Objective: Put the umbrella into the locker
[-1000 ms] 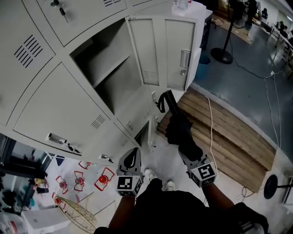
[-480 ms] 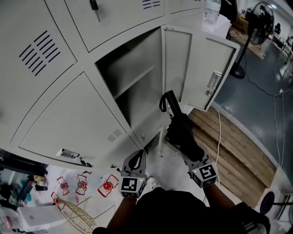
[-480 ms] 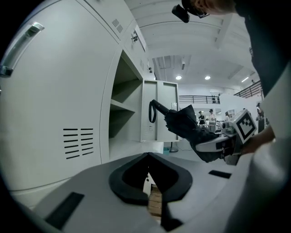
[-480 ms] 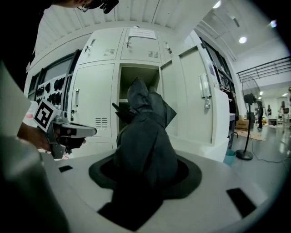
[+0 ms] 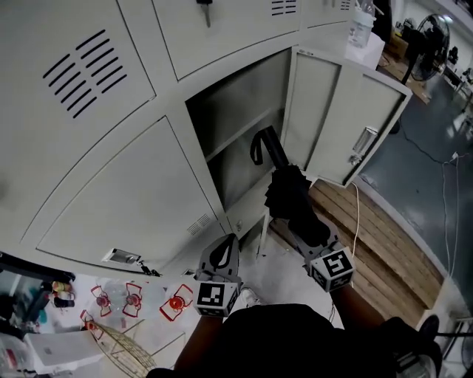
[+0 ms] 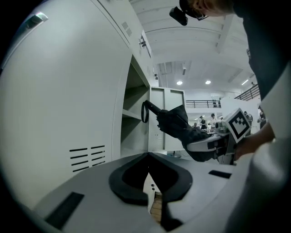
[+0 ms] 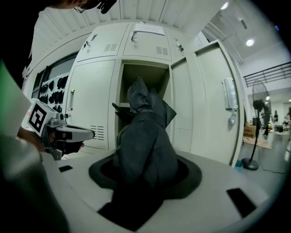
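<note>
A folded black umbrella (image 5: 288,193) sticks out of my right gripper (image 5: 307,230), which is shut on its bunched canopy. Its handle and wrist strap (image 5: 260,146) point into the mouth of the open locker compartment (image 5: 236,122), just under the inner shelf. The locker door (image 5: 336,118) stands swung open to the right. In the right gripper view the umbrella (image 7: 145,136) fills the space between the jaws and hides part of the compartment (image 7: 142,77). My left gripper (image 5: 224,249) hangs lower left of the opening, shut and holding nothing; from it the umbrella (image 6: 175,123) shows at the locker's edge.
Closed locker doors (image 5: 111,192) flank the opening on the left and above, one with keys (image 5: 203,9). A wooden pallet (image 5: 384,244) and white cable (image 5: 353,214) lie right of the locker. A fan (image 5: 425,29) stands far right. Red-and-white items (image 5: 133,295) sit on the floor left.
Both grippers have moved closer to the locker. The umbrella's handle went from in front of the door's lower edge up to the mouth of the open compartment.
</note>
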{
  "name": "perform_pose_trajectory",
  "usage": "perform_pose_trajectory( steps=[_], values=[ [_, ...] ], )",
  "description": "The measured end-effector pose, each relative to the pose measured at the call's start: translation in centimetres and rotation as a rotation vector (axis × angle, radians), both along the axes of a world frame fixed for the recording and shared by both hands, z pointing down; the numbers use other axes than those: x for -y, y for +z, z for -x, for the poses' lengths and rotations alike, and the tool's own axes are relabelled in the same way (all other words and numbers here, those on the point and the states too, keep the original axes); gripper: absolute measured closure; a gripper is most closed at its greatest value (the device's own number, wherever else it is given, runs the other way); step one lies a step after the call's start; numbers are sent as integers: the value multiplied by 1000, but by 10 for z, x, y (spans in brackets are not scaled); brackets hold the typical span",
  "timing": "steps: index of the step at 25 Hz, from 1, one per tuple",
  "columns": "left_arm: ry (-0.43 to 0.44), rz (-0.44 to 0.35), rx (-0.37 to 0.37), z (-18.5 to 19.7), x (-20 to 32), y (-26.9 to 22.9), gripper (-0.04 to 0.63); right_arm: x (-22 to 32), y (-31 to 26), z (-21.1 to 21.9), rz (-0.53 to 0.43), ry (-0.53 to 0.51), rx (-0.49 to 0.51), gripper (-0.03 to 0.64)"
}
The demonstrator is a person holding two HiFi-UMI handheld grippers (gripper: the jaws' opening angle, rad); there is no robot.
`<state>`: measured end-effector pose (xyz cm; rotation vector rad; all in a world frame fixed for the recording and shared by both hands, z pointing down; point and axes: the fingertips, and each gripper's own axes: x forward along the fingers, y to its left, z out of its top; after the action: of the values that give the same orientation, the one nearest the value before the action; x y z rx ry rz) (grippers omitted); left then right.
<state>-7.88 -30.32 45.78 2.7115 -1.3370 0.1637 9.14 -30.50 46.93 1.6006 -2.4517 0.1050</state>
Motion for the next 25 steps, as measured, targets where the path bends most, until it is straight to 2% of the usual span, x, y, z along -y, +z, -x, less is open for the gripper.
perform_pose_trajectory(
  steps=[6, 12, 20, 25],
  values=[
    [3, -25, -5, 11, 7, -18, 597, 26, -24, 20, 13, -31, -16, 390],
    [-49, -37, -20, 12, 22, -24, 597, 67, -62, 28, -72, -70, -21, 390],
    [-119, -85, -22, 2, 37, -41, 597, 126, -94, 50, -80, -163, -54, 388],
    [-160, -85, -18, 2, 38, -41, 597, 157, -114, 62, -91, -188, -58, 388]
  ],
)
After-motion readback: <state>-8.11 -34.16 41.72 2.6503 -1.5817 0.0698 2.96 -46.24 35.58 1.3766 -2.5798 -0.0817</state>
